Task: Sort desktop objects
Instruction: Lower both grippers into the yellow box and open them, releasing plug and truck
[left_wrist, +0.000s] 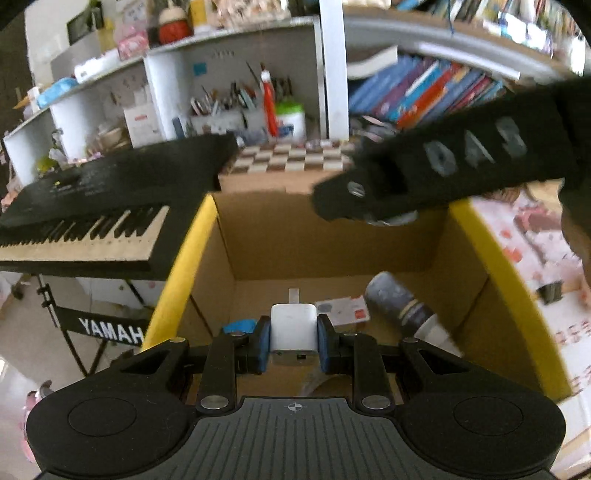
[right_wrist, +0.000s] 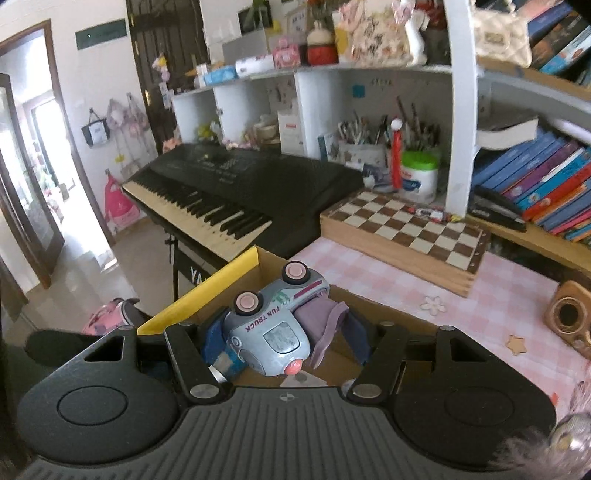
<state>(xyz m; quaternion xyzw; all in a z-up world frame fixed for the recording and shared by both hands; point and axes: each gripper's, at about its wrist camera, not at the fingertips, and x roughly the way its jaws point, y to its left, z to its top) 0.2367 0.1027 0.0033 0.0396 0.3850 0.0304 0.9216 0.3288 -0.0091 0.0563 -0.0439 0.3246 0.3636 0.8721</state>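
In the left wrist view, my left gripper (left_wrist: 294, 334) is shut on a small white plug adapter (left_wrist: 294, 325), held over an open cardboard box (left_wrist: 325, 240) with yellow flaps. A dark cylindrical bottle (left_wrist: 400, 301), a card (left_wrist: 343, 310) and a blue item (left_wrist: 239, 326) lie in the box. The black side of the other hand-held tool (left_wrist: 454, 166) crosses the box's far right, blurred. In the right wrist view, my right gripper (right_wrist: 284, 341) is shut on a grey-blue toy truck (right_wrist: 271, 332) with pink wheels. It lies on its side between the blue pads, above the box's corner (right_wrist: 266, 264).
A black Yamaha keyboard (right_wrist: 236, 192) on a stand borders the box on the left. A wooden chessboard (right_wrist: 406, 229) lies behind on the pink checked tablecloth (right_wrist: 388, 288). A wooden speaker (right_wrist: 569, 317) stands at the right. Shelves hold books (right_wrist: 546, 184) and pen cups (right_wrist: 369, 147).
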